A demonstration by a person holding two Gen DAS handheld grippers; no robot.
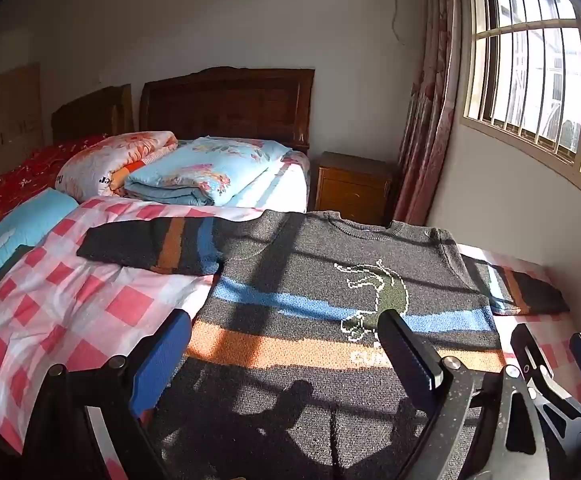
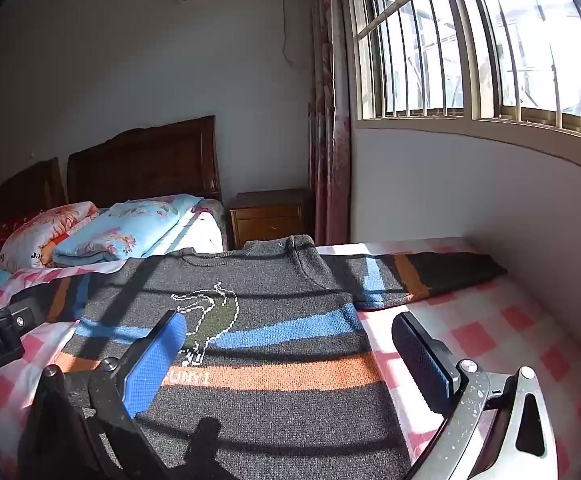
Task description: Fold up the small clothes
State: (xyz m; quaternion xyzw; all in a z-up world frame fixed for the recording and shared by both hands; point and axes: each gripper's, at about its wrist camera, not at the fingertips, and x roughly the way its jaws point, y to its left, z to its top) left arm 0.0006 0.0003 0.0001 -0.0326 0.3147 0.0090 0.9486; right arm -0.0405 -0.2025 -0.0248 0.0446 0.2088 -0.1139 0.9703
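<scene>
A small dark grey knit sweater (image 1: 310,280) with blue and orange stripes and a green dinosaur lies flat, front up, on the pink checked bed sheet (image 1: 70,300); both sleeves spread out sideways. It also shows in the right wrist view (image 2: 274,300). My left gripper (image 1: 286,344) is open and empty, hovering over the sweater's lower left part. My right gripper (image 2: 290,340) is open and empty over the sweater's lower right edge; it also shows at the right edge of the left wrist view (image 1: 550,356).
Folded quilts (image 1: 178,172) lie at the bed's head before a wooden headboard (image 1: 226,104). A wooden nightstand (image 1: 352,188) and a curtain (image 1: 430,120) stand beyond. A white wall (image 2: 470,200) under a barred window runs along the bed's right side.
</scene>
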